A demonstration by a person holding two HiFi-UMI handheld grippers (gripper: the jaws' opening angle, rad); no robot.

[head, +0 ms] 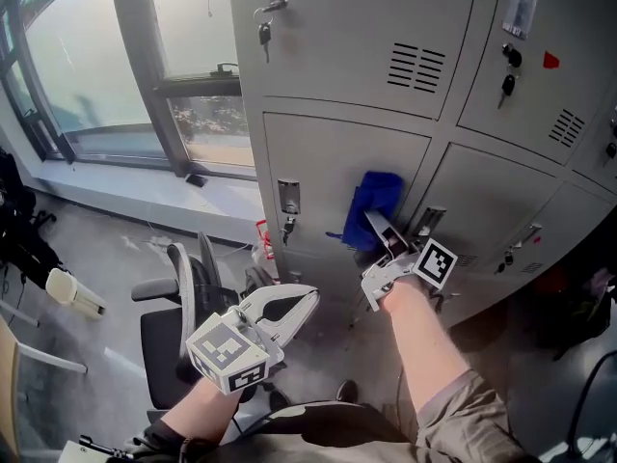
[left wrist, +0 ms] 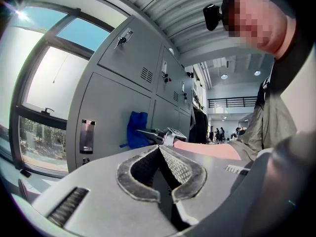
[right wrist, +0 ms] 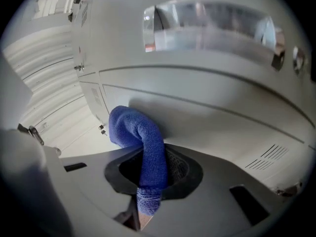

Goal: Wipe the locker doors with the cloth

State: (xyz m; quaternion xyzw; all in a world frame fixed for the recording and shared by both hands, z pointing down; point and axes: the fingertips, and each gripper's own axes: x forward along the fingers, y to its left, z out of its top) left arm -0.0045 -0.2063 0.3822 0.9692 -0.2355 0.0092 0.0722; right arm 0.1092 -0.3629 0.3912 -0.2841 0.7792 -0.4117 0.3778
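Note:
A blue cloth (head: pixel 374 205) is pressed against a lower grey locker door (head: pixel 328 162), near its right edge. My right gripper (head: pixel 384 231) is shut on the cloth's lower part and points up at the door. In the right gripper view the cloth (right wrist: pixel 144 149) runs as a thick roll between the dark pads (right wrist: pixel 180 169) and bunches against the door (right wrist: pixel 212 117). My left gripper (head: pixel 307 300) hangs low and left of the cloth, away from the lockers, jaws together and holding nothing. The left gripper view shows its fingertips (left wrist: pixel 159 149) meeting, with the cloth (left wrist: pixel 136 130) beyond.
An upper locker (head: pixel 347 37) has keys (head: pixel 264 35) hanging in its lock. More locker doors (head: pixel 501 201) run to the right. A black office chair (head: pixel 178 321) stands under my left gripper. A window (head: pixel 116 66) and its sill (head: pixel 145 186) lie to the left.

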